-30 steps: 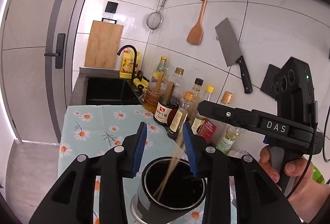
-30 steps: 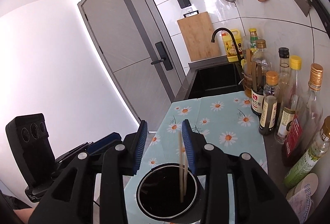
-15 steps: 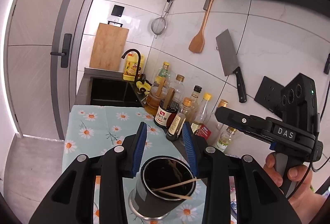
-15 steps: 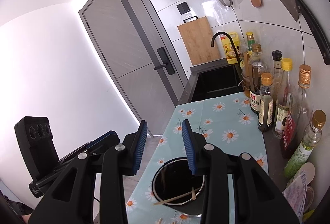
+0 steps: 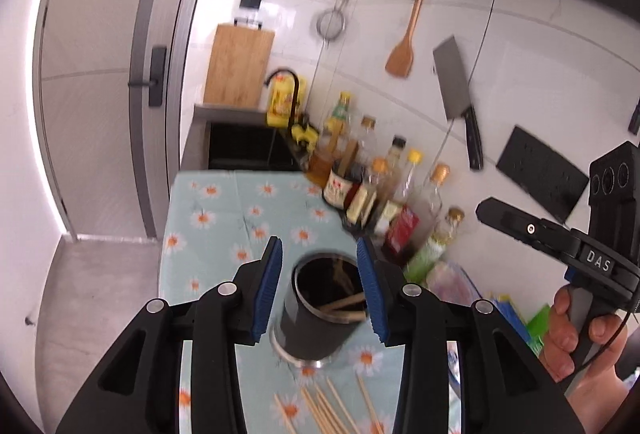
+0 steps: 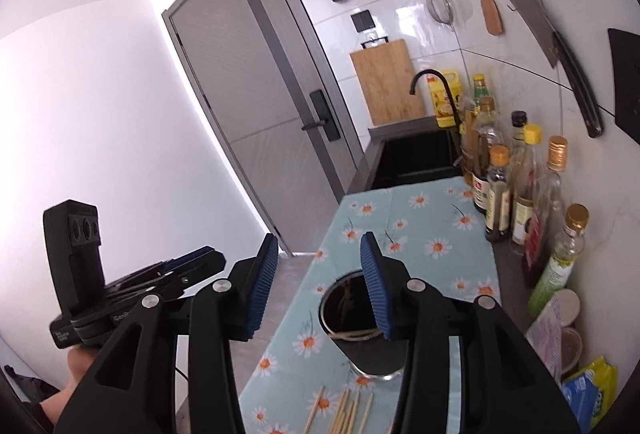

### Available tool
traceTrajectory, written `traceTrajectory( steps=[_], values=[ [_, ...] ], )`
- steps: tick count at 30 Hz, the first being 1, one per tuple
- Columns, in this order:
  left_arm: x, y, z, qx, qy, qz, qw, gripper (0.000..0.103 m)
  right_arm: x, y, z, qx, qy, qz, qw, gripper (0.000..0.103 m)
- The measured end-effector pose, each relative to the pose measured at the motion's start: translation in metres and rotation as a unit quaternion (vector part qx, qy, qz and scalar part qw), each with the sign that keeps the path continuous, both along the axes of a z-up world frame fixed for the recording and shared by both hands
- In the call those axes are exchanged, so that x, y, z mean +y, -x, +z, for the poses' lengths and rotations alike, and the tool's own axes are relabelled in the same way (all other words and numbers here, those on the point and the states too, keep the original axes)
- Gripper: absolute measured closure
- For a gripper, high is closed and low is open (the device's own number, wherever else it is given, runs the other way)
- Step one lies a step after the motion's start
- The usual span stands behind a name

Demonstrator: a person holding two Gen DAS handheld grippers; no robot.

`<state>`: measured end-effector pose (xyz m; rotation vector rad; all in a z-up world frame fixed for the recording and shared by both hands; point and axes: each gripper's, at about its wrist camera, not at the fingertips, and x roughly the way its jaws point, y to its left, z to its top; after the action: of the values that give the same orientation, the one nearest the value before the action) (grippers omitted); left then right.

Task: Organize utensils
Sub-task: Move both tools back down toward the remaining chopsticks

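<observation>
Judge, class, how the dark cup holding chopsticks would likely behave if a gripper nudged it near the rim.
The cup is tall and narrow on a small base, so a push near the rim would probably tip it. Its smooth, shiny wall may slip between the pads. The chopsticks inside lean to one side, which could shift its balance.

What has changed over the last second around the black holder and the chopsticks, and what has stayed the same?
The chopsticks that stood upright between the right gripper fingers were let go; they now lie slanted inside the black holder. Both grippers drew back and up, bringing the loose chopsticks on the floral cloth into view. The left gripper stayed open and empty; holder, bottles and wall utensils did not move.
</observation>
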<state>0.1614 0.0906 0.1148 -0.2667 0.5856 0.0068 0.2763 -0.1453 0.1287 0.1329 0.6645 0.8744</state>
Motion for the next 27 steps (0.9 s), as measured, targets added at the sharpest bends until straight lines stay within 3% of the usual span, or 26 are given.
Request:
traceTrajectory(
  steps=[10, 15, 23, 27],
  values=[
    [-0.013, 0.014, -0.029, 0.093, -0.004, -0.008, 0.9956, 0.057, -0.007, 0.010, -0.045, 0.082, 0.085, 0.000, 0.993, 0.059],
    [-0.016, 0.017, -0.062, 0.170, 0.018, -0.029, 0.9848, 0.057, -0.010, 0.015, -0.073, 0.128, 0.122, 0.000, 0.984, 0.059],
    [-0.011, 0.019, -0.106, 0.237, 0.048, -0.027, 0.9700, 0.057, -0.006, 0.010, -0.113, 0.187, 0.161, -0.007, 0.969, 0.059],
    [-0.010, 0.016, -0.126, 0.269, 0.059, -0.026, 0.9610, 0.057, -0.001, 0.005, -0.140, 0.234, 0.188, -0.005, 0.954, 0.059]
  ],
)
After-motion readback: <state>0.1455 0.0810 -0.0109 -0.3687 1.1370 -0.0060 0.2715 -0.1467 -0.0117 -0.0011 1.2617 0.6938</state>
